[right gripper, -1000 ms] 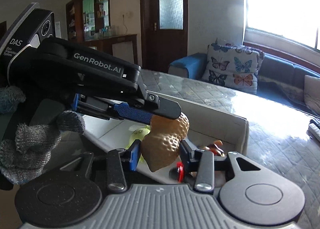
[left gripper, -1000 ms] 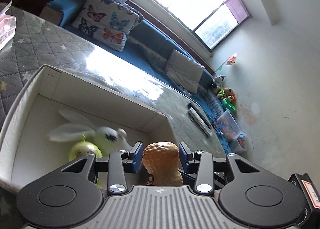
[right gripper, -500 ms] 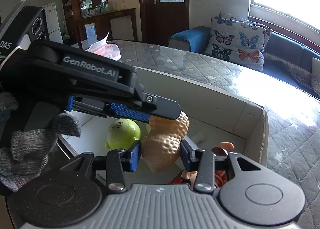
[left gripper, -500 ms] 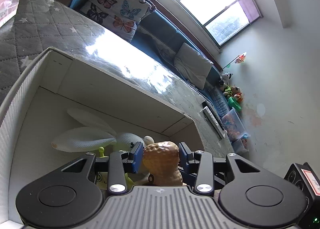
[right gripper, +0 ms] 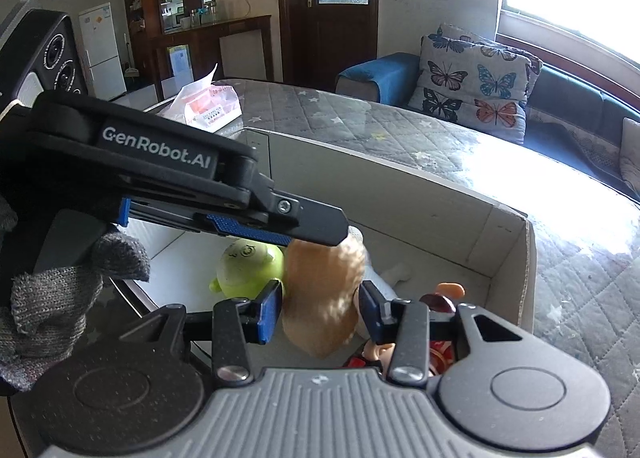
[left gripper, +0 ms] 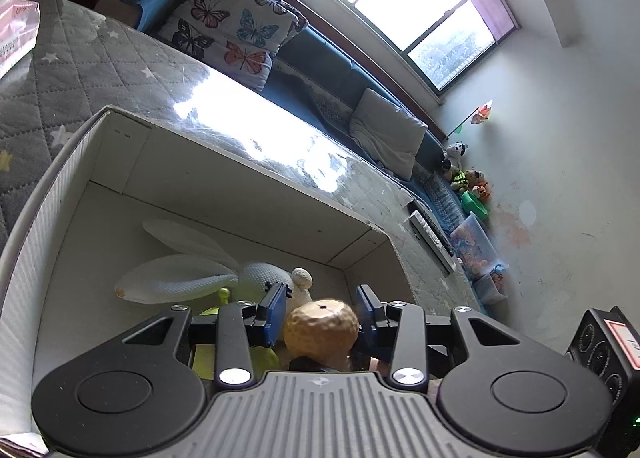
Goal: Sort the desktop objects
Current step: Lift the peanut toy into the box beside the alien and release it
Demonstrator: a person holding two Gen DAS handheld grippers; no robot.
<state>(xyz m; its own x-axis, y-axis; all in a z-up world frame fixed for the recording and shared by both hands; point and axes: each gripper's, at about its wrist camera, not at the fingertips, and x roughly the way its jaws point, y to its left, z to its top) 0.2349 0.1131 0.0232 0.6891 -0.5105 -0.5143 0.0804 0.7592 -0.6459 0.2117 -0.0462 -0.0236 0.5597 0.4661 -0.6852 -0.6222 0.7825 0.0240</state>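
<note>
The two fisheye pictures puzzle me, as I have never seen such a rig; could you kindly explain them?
There is no robot here: a person holds a two-finger gripper in each hand, and a camera on each looks along its fingers. One picture is from the left gripper, the other from the right gripper, which also sees the left one sideways, in a grey-gloved hand. The left gripper is closed on a tan peanut-shaped toy above an open white box. The right gripper's jaws stand apart, apparently empty. In the box lie a white rabbit plush, a green toy and a small doll. The box stands on a grey quilted table cover, with a tissue pack behind.
</note>
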